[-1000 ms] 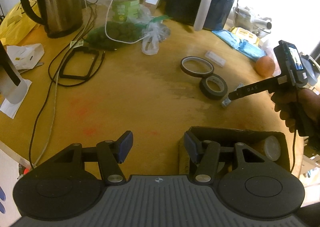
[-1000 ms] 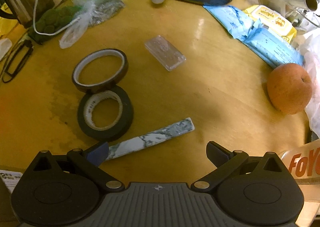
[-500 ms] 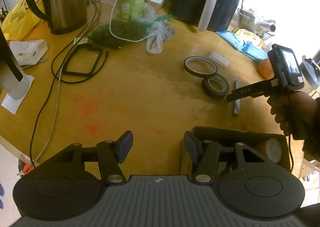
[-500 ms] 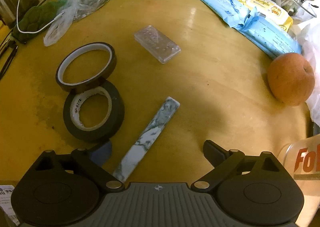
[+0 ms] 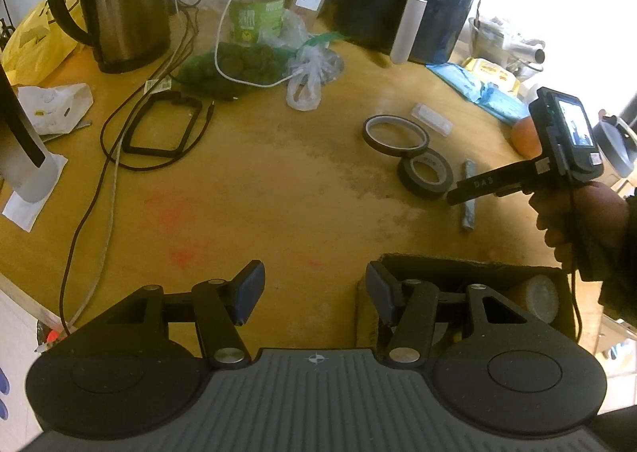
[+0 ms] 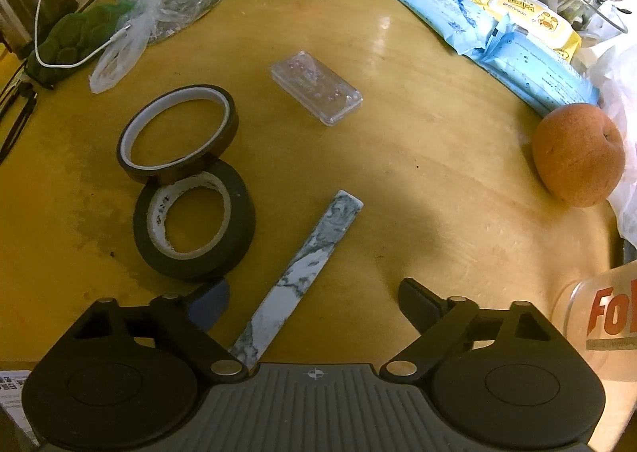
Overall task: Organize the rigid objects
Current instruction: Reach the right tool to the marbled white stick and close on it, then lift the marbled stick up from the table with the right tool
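Marbled bar [image 6: 308,269], lower centre of the right wrist frame, flat on the yellow table [image 6: 418,173], running diagonally from under the tool body up toward frame centre. Looks stiff, thin and light, probably smooth-faced and a little slippery; low profile against the tabletop, so best pinched across the narrow width near the middle, pads squarely on the two long edges. Lying askew to the jaws at present, hence a likely need to turn the wrist before closing. Just left of the bar, touching each other: black tape roll [image 6: 194,223] and brown tape roll [image 6: 178,132]; clear plastic case [image 6: 316,92] further up, apart.

Right gripper [image 6: 314,299]: jaws wide, just been closing somewhat, bar between them but closer to the left pad, neither pad pressing on it; nothing held.

Left gripper [image 5: 314,293], bottom of the left wrist frame: moderately parted, nothing between the pads, hovering by the near-left corner of the cardboard box [image 5: 458,265], lower right of that frame, something pale and round already inside
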The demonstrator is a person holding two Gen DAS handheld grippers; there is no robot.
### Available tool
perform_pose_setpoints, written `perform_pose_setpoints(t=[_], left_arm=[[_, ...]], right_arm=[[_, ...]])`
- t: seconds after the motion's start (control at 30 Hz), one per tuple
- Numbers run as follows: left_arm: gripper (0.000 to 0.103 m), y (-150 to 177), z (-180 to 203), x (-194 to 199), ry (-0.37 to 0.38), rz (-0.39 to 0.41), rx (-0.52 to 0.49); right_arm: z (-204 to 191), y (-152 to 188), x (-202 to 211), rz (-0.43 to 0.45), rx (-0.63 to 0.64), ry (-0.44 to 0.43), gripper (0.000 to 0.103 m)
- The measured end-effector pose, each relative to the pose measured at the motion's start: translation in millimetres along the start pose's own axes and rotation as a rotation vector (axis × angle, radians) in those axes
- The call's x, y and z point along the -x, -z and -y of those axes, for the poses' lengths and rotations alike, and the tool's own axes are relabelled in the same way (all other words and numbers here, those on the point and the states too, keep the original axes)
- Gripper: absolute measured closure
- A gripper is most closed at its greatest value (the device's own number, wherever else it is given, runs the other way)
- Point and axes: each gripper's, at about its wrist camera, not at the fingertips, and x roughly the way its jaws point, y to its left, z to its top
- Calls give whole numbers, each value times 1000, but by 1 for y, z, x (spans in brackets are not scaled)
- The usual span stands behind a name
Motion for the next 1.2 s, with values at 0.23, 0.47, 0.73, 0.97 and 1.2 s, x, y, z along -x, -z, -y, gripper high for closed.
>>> perform_pose_setpoints(t=[0.23, 0.47, 0.73, 0.97, 1.2], left_arm=[[48, 0, 0, -1, 6, -2, -2], [48, -2, 1, -2, 15, 0, -11], [48, -2, 1, -2, 18, 0, -12], [48, -1, 2, -3, 22, 0, -16], [48, -2, 4, -3, 23, 0, -21]], right_arm=[[0, 2, 10, 36, -4, -4, 64], [1, 4, 13, 37, -8, -9, 86], [1, 5, 13, 41, -2, -10, 86], [0, 6, 14, 47, -2, -9, 86], [3, 10, 20, 81, -18, -22, 86]])
